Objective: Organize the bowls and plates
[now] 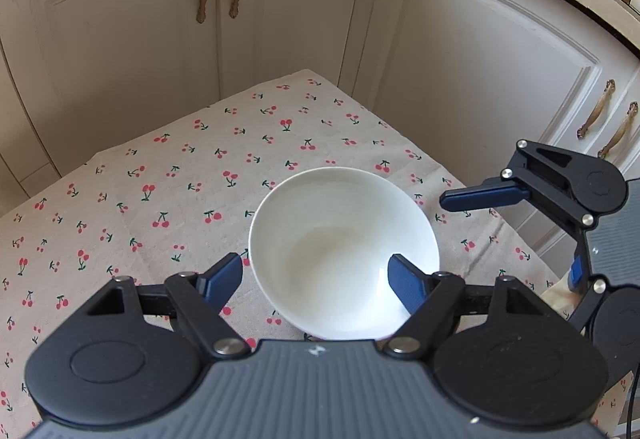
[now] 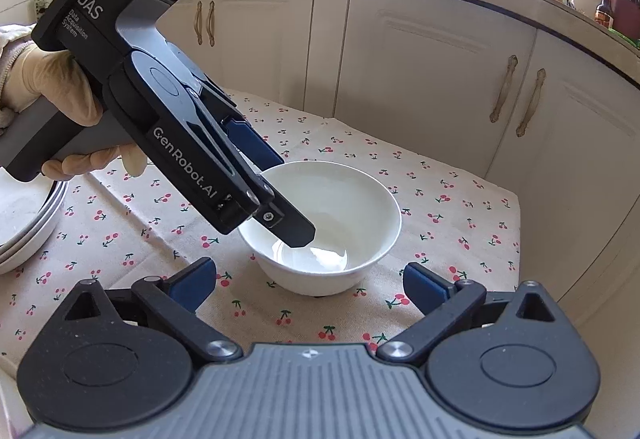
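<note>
Beside the white bowl (image 2: 320,235), only the right view shows stacked plates (image 2: 24,223); both claws spread, left claw (image 1: 316,275) straddling its rim.

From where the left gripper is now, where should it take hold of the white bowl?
On the rim wall nearest the left gripper, coming from above at a tilt. The white bowl sits upright on the cherry tablecloth, too wide to span, and one finger is already inside with the other outside, so pinching that thin wall looks best.
</note>
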The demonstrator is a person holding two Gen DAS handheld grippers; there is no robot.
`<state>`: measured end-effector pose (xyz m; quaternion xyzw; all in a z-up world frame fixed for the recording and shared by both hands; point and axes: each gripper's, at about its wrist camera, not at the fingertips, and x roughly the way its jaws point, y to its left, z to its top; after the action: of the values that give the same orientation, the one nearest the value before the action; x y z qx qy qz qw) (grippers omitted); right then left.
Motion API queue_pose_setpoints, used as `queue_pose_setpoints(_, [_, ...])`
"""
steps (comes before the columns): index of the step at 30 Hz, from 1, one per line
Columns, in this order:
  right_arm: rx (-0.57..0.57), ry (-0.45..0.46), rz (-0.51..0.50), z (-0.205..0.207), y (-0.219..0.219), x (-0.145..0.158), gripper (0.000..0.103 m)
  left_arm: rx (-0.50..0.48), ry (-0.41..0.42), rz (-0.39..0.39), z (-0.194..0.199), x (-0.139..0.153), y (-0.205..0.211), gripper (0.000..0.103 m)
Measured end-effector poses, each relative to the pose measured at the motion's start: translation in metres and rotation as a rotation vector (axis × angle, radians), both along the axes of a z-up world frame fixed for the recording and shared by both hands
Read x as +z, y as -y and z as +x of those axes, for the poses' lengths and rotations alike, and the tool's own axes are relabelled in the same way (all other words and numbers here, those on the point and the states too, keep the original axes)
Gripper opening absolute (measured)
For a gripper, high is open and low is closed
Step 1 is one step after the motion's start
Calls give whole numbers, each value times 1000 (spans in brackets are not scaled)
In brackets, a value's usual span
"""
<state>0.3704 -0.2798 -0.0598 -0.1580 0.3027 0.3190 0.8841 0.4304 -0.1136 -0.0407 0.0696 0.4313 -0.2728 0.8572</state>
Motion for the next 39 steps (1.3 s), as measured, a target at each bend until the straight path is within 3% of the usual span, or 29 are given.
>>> queue_pose_setpoints(12, [10,-16,-1,18,-12,-9,93,-10,-7,-25,11,-6,1,77])
queue_pose_setpoints(18, [7,-18,2,20,-11,-10,93,-18,-9,-29,14,-7,3,73])
queue_pose_setpoints(39, [5,-18,-2,14,-8,-7,92,-36,-20,-25,9,-7,8,73])
